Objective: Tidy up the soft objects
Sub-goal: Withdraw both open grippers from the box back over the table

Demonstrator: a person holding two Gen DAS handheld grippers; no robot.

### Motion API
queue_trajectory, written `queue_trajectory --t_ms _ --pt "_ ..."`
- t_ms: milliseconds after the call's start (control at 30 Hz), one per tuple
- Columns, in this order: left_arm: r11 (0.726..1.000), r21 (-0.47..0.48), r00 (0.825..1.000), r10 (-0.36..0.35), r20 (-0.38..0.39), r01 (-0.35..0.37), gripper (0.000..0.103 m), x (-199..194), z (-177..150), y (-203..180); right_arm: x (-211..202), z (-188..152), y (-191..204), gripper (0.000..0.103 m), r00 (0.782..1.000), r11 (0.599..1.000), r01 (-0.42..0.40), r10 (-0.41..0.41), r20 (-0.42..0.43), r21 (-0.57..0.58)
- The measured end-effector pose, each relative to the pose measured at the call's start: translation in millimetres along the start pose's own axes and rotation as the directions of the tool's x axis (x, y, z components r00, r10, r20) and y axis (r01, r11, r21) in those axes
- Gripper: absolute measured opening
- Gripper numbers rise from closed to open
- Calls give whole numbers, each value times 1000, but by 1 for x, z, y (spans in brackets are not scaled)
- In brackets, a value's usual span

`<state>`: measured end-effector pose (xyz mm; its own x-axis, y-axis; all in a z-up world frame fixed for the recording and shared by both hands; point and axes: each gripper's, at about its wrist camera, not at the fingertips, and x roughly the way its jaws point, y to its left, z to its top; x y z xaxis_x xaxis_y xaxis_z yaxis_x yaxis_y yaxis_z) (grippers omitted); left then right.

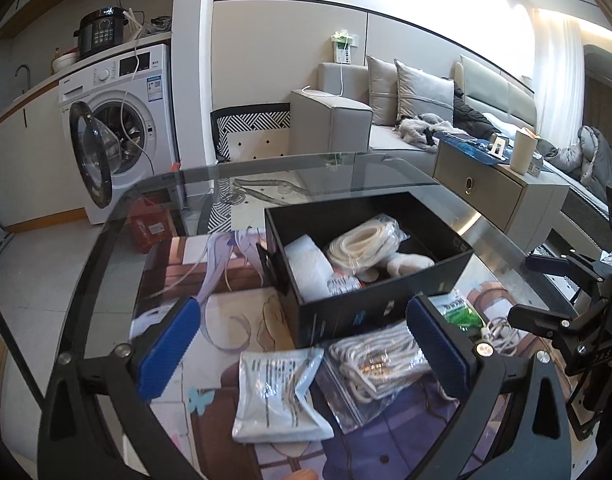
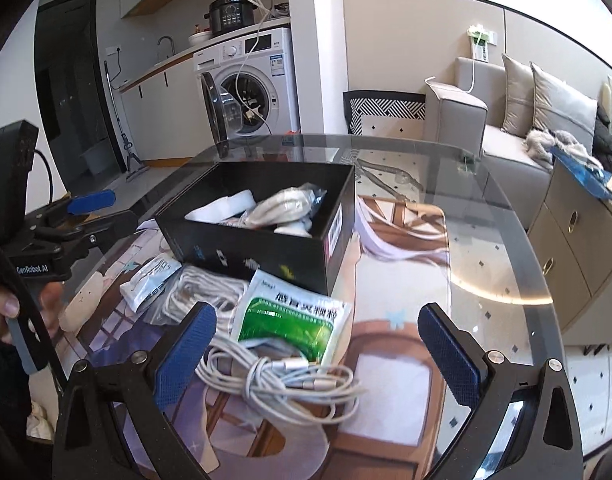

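Note:
A black box [image 1: 386,300] [image 2: 265,252] stands on the glass table; it holds a bagged coil of white rope [image 1: 362,240], a white cloth [image 1: 306,264] and other pale soft items. In front of it lie a grey-white foil pouch [image 1: 273,392] [image 2: 149,280], a clear bag of white cord [image 1: 378,360] [image 2: 201,288], a green-and-white sachet [image 2: 293,320] [image 1: 458,312] and a loose white cable bundle [image 2: 281,380]. My left gripper [image 1: 306,344] is open above the pouch and bagged cord. Over the cable and sachet my right gripper [image 2: 318,356] stands open, with nothing held.
The glass table's curved edge [image 2: 506,208] runs around an illustrated mat [image 2: 398,280]. A washing machine [image 1: 117,128] with its door open stands behind, a grey sofa [image 1: 346,120] and a beige cabinet [image 1: 498,188] to the right. A hand [image 2: 9,308] holds the other gripper at left.

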<state>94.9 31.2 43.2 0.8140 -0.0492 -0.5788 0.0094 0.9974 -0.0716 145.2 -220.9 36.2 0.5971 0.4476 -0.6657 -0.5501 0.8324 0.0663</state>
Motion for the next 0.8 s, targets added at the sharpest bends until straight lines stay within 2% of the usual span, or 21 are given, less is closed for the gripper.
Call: queue_trajectory --t_ms 433,800 --pt "998 -54 998 29 -63 -32 103 4 -34 11 6 -33 -6 102 998 998 1 3 -70 67" --pt "997 -72 995 29 -98 -36 103 9 -51 15 18 -43 -6 102 993 994 -4 17 -120 110"
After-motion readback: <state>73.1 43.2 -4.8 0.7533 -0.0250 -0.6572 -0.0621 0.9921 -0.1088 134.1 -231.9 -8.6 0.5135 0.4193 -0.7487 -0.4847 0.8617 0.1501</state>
